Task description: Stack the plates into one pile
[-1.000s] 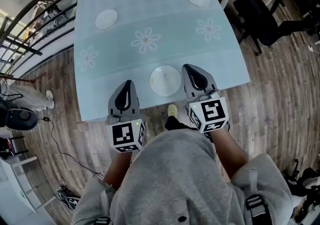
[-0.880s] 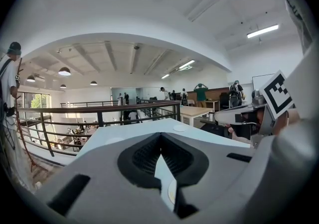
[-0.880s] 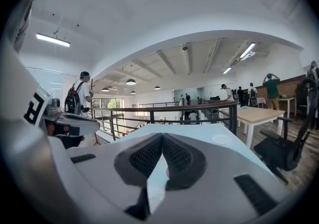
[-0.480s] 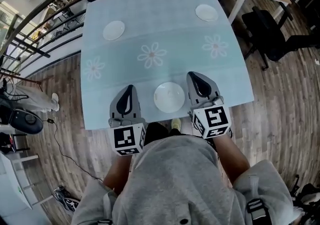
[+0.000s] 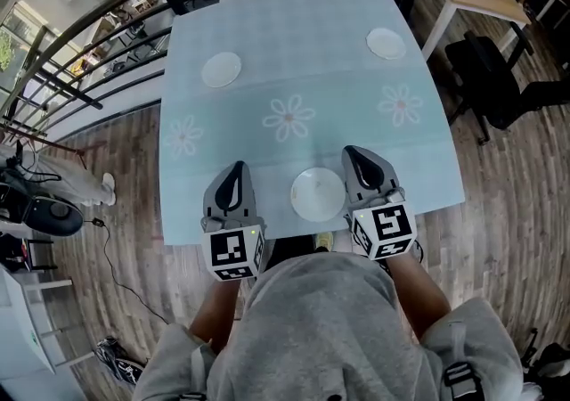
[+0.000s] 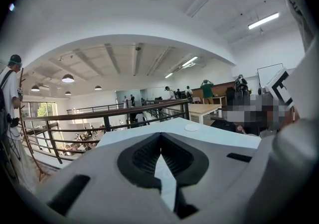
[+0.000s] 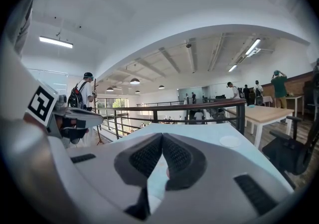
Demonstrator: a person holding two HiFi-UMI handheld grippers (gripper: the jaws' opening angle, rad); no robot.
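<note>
The blue table (image 5: 294, 25) is the big thing in front of you. Your left gripper (image 5: 235, 169) and right gripper (image 5: 355, 157) sit over the table's near edge. Both have their jaws squeezed tight together with nothing in them. The near plate (image 5: 318, 193) lies at that edge, between them. The left plate (image 5: 221, 69) waits at the table's far left and the right plate (image 5: 386, 43) at its far right corner. I think you should open one gripper's jaws first. Then pinch a rim gently and lift the plate flat.

**No Legible Writing**

Nothing readable anywhere. Only black-and-white square patterns, without letters or numbers, on the left cube (image 5: 233, 252) of the left gripper (image 5: 236, 167) and the right cube (image 5: 384, 230) of the right gripper (image 5: 350, 151).
</note>
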